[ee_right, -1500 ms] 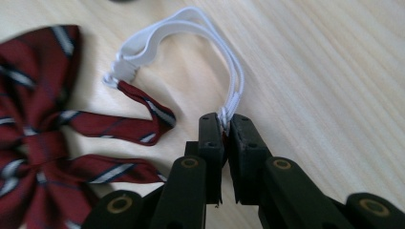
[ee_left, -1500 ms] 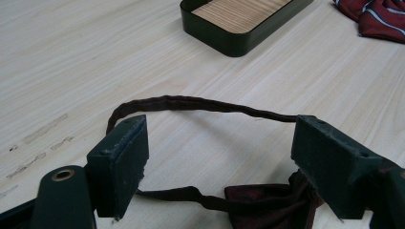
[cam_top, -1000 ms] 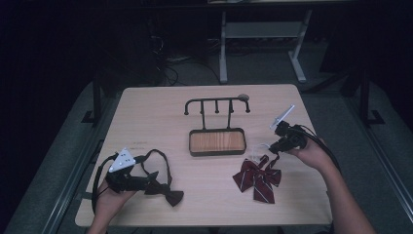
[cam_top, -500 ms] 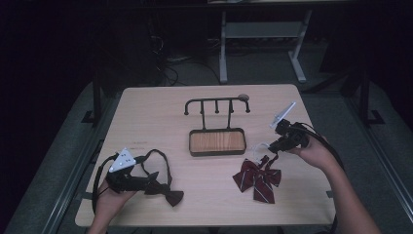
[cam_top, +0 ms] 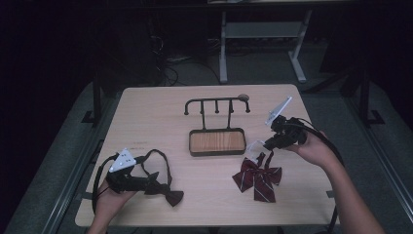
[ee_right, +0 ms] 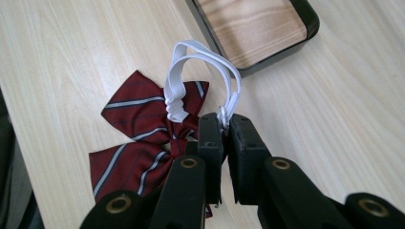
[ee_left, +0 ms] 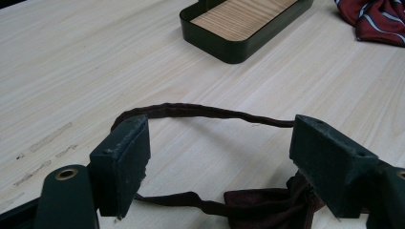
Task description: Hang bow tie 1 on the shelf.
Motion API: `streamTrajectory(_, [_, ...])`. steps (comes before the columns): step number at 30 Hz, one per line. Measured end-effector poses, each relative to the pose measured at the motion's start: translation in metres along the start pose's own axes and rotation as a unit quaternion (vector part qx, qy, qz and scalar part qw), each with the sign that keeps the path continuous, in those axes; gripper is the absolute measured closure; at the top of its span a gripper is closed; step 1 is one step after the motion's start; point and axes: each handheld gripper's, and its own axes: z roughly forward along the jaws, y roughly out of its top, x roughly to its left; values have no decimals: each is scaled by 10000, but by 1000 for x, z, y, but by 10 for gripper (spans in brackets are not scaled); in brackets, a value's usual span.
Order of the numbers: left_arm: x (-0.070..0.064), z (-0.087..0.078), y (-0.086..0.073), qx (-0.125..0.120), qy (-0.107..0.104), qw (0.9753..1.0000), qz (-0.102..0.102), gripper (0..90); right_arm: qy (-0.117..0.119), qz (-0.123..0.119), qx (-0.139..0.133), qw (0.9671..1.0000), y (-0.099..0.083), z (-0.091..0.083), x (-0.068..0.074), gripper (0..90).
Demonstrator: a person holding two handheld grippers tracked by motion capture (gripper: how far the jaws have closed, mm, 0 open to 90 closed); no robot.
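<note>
Lying on the table just right of and below the wooden tray, on the person's side: a red striped bow tie, its white elastic loop being pinched between the pressed-together jaws of the right gripper. Lifting apparently under way, with the bow's cloth touching the tabletop and the loop rising off it toward the tray. Standing at the tray's far edge: a black hook rack, likely the destination for the loop. Judging from the thin bite on the elastic near its adjuster, worth keeping the squeeze firm and raising slowly, letting the bow hang free before swinging over the tray, and holding the loop wide enough to slip over a hook. Resting well left of the tray, near the table's front edge: a dark bow tie with its strap curving between the spread-apart jaws of the left gripper, gripping nothing.
</note>
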Motion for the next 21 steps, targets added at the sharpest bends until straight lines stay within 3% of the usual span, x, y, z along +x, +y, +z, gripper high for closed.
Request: streamTrajectory(21, [2,-2,-2,-1,33,10000,-17,220,78,-225,-172,9996,21,-25,6,838])
